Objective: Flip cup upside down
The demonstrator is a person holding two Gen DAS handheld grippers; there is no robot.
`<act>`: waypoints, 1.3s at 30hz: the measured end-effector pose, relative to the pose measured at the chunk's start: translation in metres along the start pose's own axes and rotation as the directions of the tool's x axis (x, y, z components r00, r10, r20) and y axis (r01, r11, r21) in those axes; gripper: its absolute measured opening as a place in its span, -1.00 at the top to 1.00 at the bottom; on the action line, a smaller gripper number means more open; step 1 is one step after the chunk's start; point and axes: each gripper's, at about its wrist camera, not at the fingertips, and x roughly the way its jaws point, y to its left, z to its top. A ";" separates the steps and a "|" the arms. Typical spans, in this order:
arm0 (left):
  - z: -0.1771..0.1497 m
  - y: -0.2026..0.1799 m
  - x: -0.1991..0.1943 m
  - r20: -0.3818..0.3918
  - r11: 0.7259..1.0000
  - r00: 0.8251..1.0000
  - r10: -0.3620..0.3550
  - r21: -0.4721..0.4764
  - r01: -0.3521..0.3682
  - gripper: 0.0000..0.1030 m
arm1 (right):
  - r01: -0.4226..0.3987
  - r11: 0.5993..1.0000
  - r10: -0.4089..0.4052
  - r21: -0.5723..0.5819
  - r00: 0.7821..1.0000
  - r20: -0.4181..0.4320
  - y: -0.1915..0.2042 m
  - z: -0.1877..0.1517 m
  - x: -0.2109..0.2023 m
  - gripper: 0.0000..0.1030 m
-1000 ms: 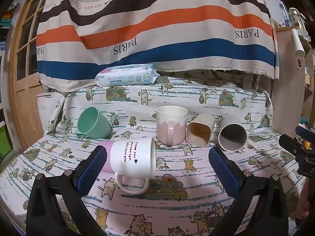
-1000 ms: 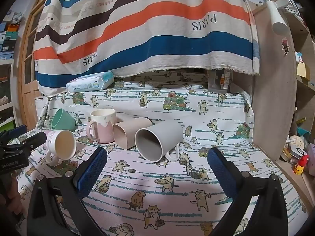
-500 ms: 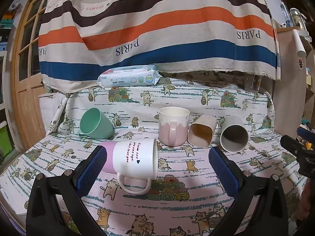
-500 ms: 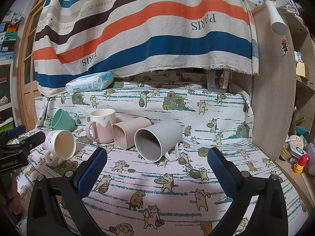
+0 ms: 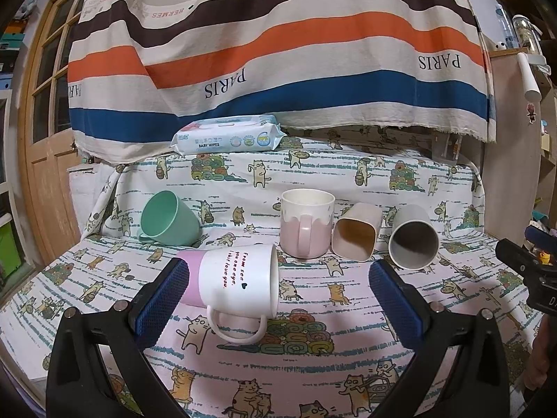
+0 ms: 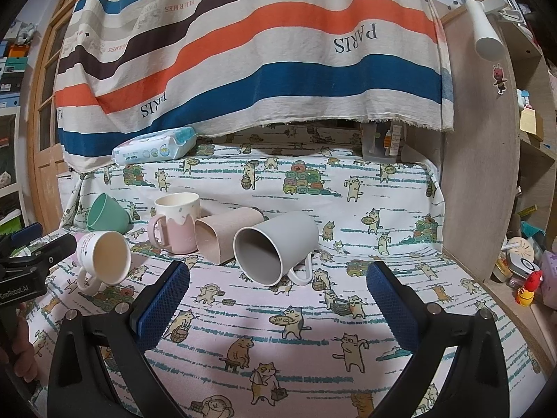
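A white and pink mug (image 5: 236,278) with red writing lies on its side, handle toward me, just ahead of my open, empty left gripper (image 5: 278,287); it also shows in the right wrist view (image 6: 102,257). Behind it a pink and cream mug (image 5: 306,224) stands upright. A beige square cup (image 5: 355,231), a grey mug (image 5: 412,238) and a green cup (image 5: 167,221) lie on their sides. My right gripper (image 6: 278,289) is open and empty, a little short of the grey mug (image 6: 275,244).
A cat-print cloth (image 5: 313,365) covers the table. A pack of baby wipes (image 5: 226,137) lies at the back under a striped hanging cloth (image 5: 278,52). A wooden panel (image 6: 477,174) stands at the right, a wooden door (image 5: 38,139) at the left.
Both views have shifted only slightly. The left gripper has eased back a little and risen. No cup has moved.
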 end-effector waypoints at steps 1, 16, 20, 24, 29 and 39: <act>0.000 0.000 0.000 -0.001 1.000 1.000 0.000 0.001 0.000 -0.99 | -0.001 1.000 0.001 -0.001 1.000 0.000 0.000 0.000 0.000 -0.99; 0.000 -0.002 0.000 -0.010 1.000 1.000 -0.016 0.000 0.016 -0.99 | -0.002 1.000 0.002 -0.002 1.000 0.000 0.001 0.000 0.000 -0.99; 0.000 -0.002 0.001 -0.012 1.000 1.000 -0.020 -0.001 0.020 -0.99 | -0.007 1.000 0.007 -0.003 1.000 0.000 0.001 0.000 0.000 -0.99; 0.000 -0.003 0.002 -0.018 1.000 0.999 -0.028 0.003 0.028 -0.99 | -0.009 1.000 0.009 -0.006 1.000 0.001 0.002 0.000 0.000 -0.99; 0.001 -0.004 0.002 -0.015 1.000 1.000 -0.027 0.004 0.027 -0.99 | -0.010 1.000 0.010 -0.006 1.000 0.000 0.001 0.000 0.000 -0.99; 0.000 -0.004 0.001 -0.010 1.000 1.000 -0.026 0.005 0.026 -0.99 | -0.010 1.000 0.010 -0.006 1.000 0.000 0.001 0.000 0.000 -0.99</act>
